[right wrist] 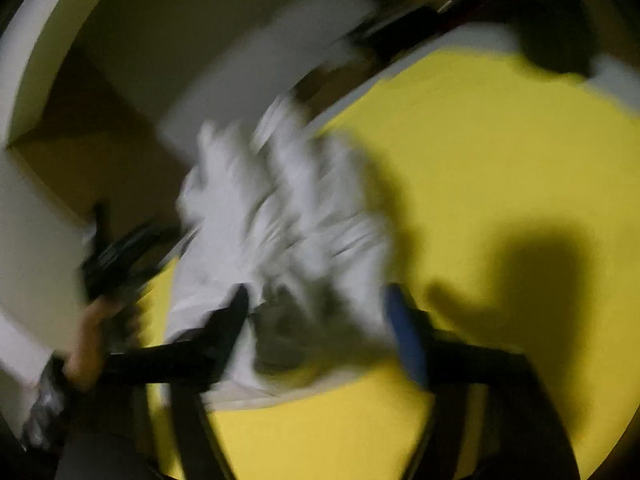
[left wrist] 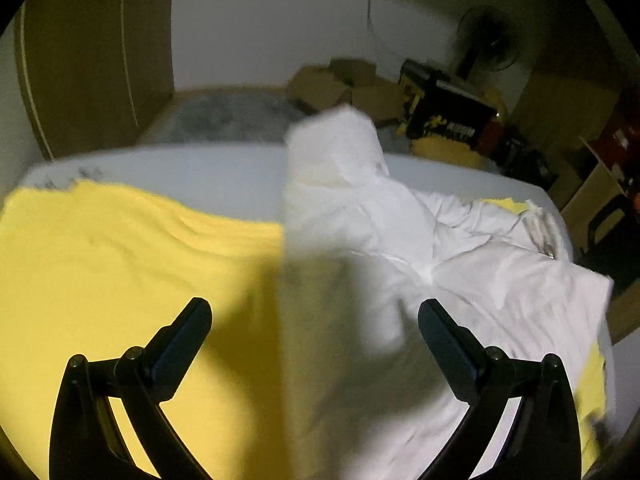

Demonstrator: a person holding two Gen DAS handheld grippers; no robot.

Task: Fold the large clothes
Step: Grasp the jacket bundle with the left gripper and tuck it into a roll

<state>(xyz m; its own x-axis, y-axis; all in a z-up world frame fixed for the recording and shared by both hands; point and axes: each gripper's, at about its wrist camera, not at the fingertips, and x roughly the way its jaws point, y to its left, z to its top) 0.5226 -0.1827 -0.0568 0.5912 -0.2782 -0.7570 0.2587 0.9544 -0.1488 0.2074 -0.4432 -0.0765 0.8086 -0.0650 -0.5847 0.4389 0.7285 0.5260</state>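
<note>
A large white garment (left wrist: pixel 384 232) lies crumpled on a yellow sheet (left wrist: pixel 100 256), with one part bunched up toward the far edge. My left gripper (left wrist: pixel 316 316) hovers open above its near edge, and nothing is pressed between the fingers. The right wrist view is blurred. It shows the same white garment (right wrist: pixel 280 216) on the yellow sheet (right wrist: pixel 480 168). My right gripper (right wrist: pixel 318 316) has its jaws wide apart over the cloth and is not clamped on it. At the left of that view a hand (right wrist: pixel 86 340) holds the black body of the other gripper.
The yellow sheet covers a white table (left wrist: pixel 180 168). Behind the table stand cardboard boxes (left wrist: pixel 344 84), a black and yellow box (left wrist: pixel 444 112), a fan (left wrist: pixel 488 40) and a wooden cabinet (left wrist: pixel 92 52). More boxes and shelves crowd the right side.
</note>
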